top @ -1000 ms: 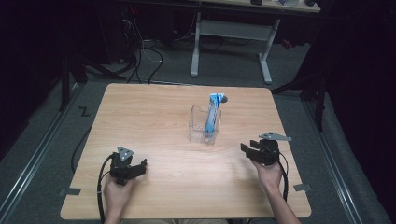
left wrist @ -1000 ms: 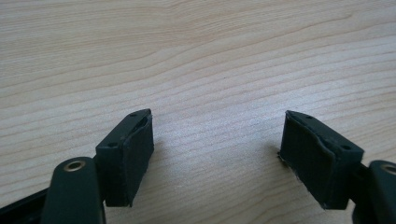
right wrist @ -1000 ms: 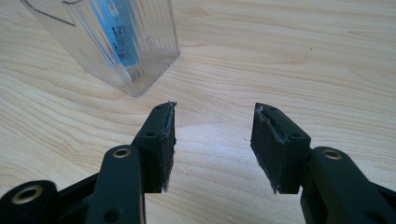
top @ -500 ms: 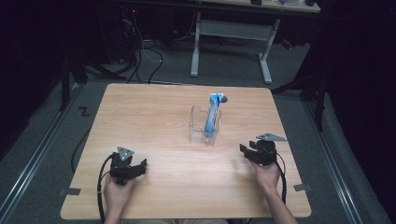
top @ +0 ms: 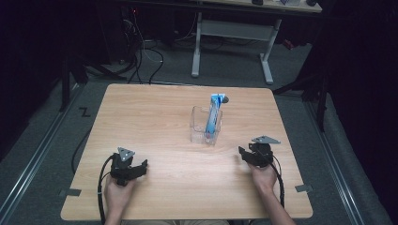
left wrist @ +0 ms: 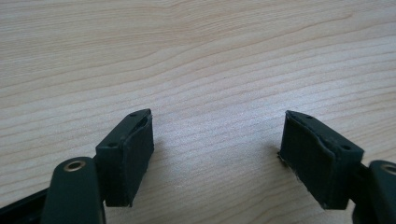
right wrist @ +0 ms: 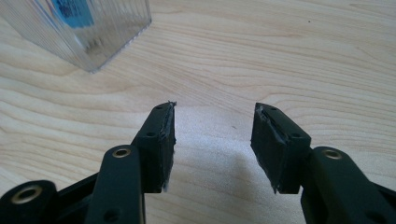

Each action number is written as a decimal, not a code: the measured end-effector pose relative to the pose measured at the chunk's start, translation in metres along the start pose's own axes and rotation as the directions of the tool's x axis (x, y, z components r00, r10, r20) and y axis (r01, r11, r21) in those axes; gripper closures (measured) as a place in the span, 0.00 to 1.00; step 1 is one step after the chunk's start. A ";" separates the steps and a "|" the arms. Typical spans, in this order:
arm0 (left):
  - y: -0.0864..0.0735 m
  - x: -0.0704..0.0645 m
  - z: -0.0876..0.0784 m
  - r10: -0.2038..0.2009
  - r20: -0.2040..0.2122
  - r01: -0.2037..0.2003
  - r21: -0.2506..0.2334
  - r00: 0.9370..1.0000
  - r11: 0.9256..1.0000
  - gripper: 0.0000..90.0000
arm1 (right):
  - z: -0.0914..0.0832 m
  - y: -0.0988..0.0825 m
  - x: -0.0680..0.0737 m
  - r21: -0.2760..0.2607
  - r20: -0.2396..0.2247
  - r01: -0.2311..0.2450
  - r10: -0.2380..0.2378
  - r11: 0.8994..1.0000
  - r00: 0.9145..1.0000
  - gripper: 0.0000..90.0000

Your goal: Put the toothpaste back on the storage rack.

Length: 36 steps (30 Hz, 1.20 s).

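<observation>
A clear plastic box stands near the middle of the wooden table, and a blue tube leans upright inside it. In the right gripper view the box's corner sits at the upper left, a blue label showing through its wall. My left gripper rests low at the front left, jaws wide apart over bare wood. At the front right, my right gripper stands open close to the tabletop, nothing between its jaws, the box a short way ahead of it.
Beyond the table's far edge stands a white desk frame on grey carpet, with cables on the floor at the left. Metal rails run along both sides of the table. Bare wood lies between the two grippers.
My right gripper has sunk a little toward the tabletop. The left gripper, the box and the tube have stayed put.
</observation>
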State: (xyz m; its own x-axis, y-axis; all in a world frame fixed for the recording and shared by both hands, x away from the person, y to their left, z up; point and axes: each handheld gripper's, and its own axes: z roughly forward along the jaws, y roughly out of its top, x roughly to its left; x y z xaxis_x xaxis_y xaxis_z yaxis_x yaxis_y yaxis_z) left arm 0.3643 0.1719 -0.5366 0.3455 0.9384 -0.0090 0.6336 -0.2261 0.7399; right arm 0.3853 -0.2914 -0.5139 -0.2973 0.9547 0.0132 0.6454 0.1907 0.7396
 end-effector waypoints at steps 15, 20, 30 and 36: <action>0.000 0.000 0.000 0.000 0.000 0.000 0.000 1.000 1.000 0.29 | 0.014 -0.003 0.012 0.012 0.022 0.057 -0.058 0.998 0.998 0.56; 0.000 0.000 0.000 -0.001 0.001 0.001 0.001 1.000 1.000 0.29 | 0.017 -0.005 0.016 0.019 0.015 0.075 -0.075 0.997 0.997 0.56; 0.000 0.000 0.000 0.000 -0.001 0.000 0.002 1.000 1.000 0.29 | 0.018 -0.007 0.016 0.008 -0.018 0.074 -0.074 0.997 0.997 0.53; 0.000 0.000 0.000 -0.001 -0.001 0.001 0.001 1.000 1.000 0.29 | 0.018 -0.007 0.016 0.010 -0.024 0.071 -0.070 0.997 0.997 0.50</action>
State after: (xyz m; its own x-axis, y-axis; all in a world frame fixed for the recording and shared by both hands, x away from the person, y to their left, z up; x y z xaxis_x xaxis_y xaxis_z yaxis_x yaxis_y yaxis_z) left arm 0.3639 0.1716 -0.5366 0.3437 0.9390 -0.0091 0.6345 -0.2251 0.7394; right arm 0.3889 -0.2734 -0.5310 -0.3586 0.9332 -0.0230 0.6301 0.2601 0.7317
